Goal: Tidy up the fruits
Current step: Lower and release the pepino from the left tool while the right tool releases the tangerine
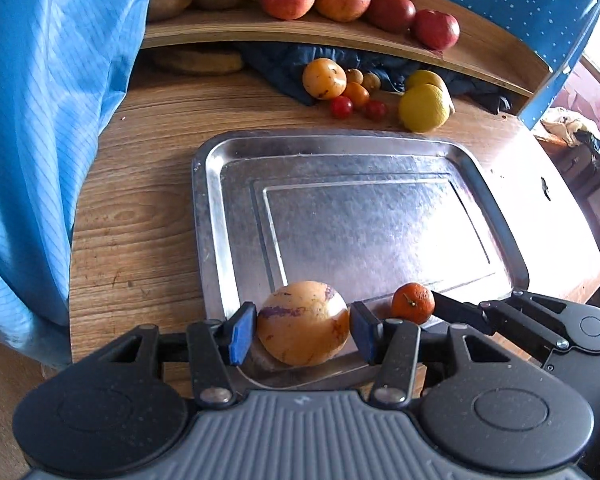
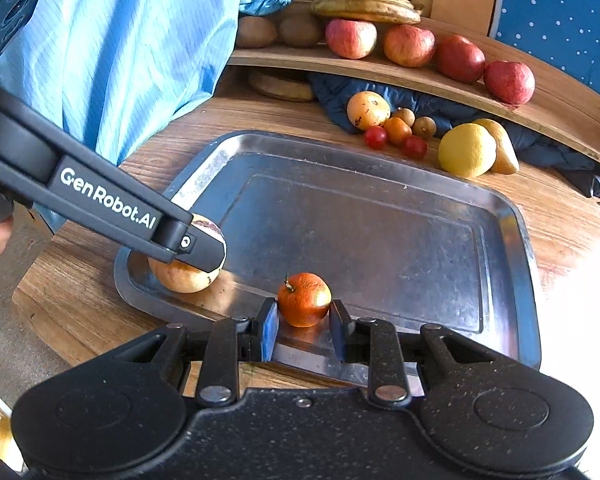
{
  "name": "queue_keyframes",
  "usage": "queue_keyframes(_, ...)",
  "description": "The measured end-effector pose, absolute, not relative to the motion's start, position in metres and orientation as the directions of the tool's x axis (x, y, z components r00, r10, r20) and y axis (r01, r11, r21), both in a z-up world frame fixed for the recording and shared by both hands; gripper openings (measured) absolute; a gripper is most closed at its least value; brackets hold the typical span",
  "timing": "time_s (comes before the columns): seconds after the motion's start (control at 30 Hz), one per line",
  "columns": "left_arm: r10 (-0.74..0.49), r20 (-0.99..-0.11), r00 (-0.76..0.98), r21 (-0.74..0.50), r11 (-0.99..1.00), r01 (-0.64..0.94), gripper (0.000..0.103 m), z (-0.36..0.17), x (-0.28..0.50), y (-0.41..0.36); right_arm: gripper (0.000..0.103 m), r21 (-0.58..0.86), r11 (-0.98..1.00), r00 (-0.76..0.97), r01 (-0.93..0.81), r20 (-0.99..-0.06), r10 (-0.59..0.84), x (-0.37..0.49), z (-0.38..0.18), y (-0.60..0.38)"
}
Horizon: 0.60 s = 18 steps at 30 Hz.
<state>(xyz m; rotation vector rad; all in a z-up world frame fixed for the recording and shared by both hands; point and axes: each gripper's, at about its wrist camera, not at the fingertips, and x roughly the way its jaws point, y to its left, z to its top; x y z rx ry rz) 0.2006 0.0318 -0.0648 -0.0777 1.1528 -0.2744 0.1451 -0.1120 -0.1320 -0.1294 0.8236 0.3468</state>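
Both tongs grip fruit over the tray: left a melon, right a tangerine.

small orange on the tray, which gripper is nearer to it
Right. The right gripper has the small orange between its fingers at the tray's near edge. The left gripper is beside it, closed around the pale yellow fruit with purple streaks.

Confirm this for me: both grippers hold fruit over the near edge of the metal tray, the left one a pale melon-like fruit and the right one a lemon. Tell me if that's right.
One thing is wrong: the right gripper holds a small orange tangerine, not a lemon. The right wrist view shows it between the pads. The lemon lies on the table beyond the metal tray. The left gripper does hold the pale melon-like fruit.
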Motion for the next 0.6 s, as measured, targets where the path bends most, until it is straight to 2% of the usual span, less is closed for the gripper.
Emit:
queue_keyframes(0.2,-0.253,-0.893,0.373,-0.191,0.962,0.196,0.056,-0.064,0.199,0.029,0.033,0.028,0.940,0.632,-0.340,-0.733,0.251,0.140,-0.129,-0.114)
queue_keyframes(0.4,-0.262,-0.891,0.370,-0.187,0.956,0.228,0.057,-0.061,0.195,0.027,0.059,0.041,0.939,0.631,-0.341,-0.730,0.261,0.130,-0.120,-0.122)
queue_keyframes(0.47,-0.273,-0.888,0.370,-0.189,0.950,0.248,0.063,-0.059,0.192,0.028,0.062,0.033,0.937,0.632,-0.347,-0.730,0.260,0.123,-0.118,-0.124)
queue_keyframes(0.6,-0.287,-0.880,0.380,-0.181,0.940,0.290,0.072,-0.054,0.183,0.029,0.076,0.019,0.932,0.629,-0.363,-0.732,0.260,0.109,-0.116,-0.126)
